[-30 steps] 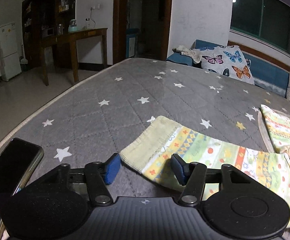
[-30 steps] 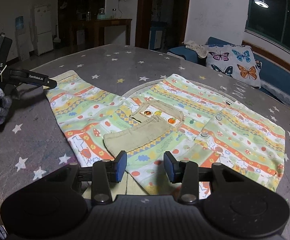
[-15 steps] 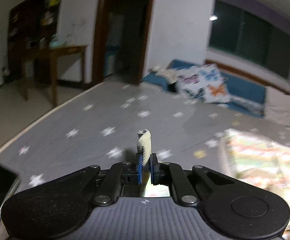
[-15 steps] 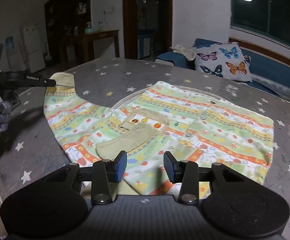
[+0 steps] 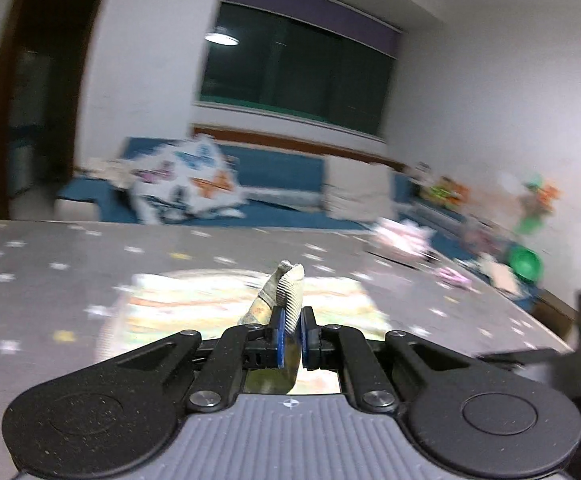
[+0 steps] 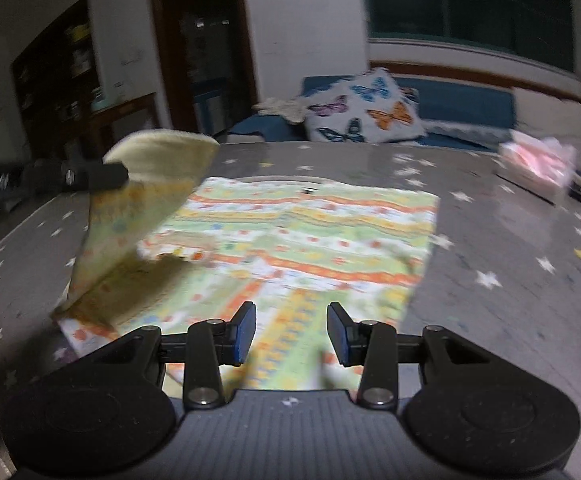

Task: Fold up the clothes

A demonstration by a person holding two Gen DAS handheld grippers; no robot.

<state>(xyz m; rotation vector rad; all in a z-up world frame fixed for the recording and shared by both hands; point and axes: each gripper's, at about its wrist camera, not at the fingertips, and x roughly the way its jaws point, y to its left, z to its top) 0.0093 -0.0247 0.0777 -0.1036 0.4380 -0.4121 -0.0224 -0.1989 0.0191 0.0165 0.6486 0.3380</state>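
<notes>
Lying spread on the grey star-print bed (image 6: 490,240), the striped patterned garment (image 6: 310,240) fills the middle of our right wrist view, its left sleeve (image 6: 130,216) lifted off the bed and curling over toward the body of the cloth. Our left tongs (image 5: 290,336) are pressed together on the ribbed cuff (image 5: 290,296) of that sleeve, which sticks up between the blue pads; in the right wrist view the same tongs (image 6: 90,174) show at the far left, holding the pale cuff up. Our right tongs (image 6: 292,334) are spread apart just above the garment's near edge, pinching nothing. Beyond the bed, a butterfly pillow (image 6: 364,114) rests on a blue sofa (image 6: 462,100). Pink items (image 6: 538,162) sit at the bed's far right, too blurred for us to identify.
</notes>
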